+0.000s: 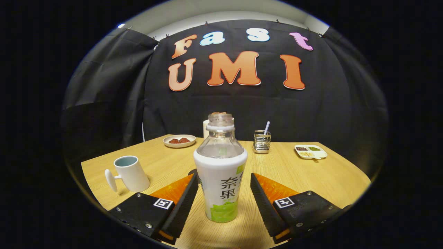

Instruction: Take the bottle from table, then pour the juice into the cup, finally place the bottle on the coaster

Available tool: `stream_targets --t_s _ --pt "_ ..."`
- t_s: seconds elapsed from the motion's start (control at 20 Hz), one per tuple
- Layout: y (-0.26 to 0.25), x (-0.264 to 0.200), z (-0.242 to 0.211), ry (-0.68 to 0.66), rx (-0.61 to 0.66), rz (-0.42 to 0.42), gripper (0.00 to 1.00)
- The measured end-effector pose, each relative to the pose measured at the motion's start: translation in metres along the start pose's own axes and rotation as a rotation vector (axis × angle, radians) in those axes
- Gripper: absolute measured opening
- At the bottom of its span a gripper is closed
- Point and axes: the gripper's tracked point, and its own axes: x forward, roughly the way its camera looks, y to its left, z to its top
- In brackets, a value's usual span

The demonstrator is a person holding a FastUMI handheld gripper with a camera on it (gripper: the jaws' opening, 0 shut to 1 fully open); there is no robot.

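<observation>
2 black fingers of the tongs [224,193] reached in from the bottom of the frame, spread apart, with a juice bottle [221,173] standing upright on the wooden desk [304,176] between them. The left finger [183,204] sat right against the bottle's side, possibly touching it; the right finger [264,204] stood a little apart from it, with bare desk showing in the gap. The tongs were therefore open and not clamped on anything. The bottle had no cap, a clear upper part and a white and green wrapper lower down.

At lower left of the frame, left of the left finger, stood a white cup [130,173], its handle pointing left and its inside pale blue. A small dark shape [192,171] peeked out on the desk just behind the left finger, too hidden to identify.

Farther back, near the centre of the frame, 1 round plate [179,140] held reddish-brown food. A pale container [206,128] stood directly behind the bottle's neck, mostly hidden. Right of it stood a metal mesh holder [262,141] with a white stick in it. At mid-right lay 1 divided white tray [310,151] with small portions of dark, green and pale bits.
</observation>
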Motion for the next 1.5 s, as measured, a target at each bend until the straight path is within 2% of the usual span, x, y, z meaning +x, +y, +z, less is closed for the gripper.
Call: stream_targets --t_s 0.2,0.3,0.5,0.8,1.5 --pt "0.004 0.006 -0.007 0.019 0.035 -0.008 0.68" --pt "-0.004 0.01 -0.007 0.025 0.056 -0.058 0.64" --pt "-0.001 0.013 -0.006 0.052 0.029 -0.082 0.53" --pt "0.014 0.013 0.013 0.01 -0.115 -0.093 0.52" --pt "0.057 0.024 0.04 -0.078 -0.706 -0.19 0.52"
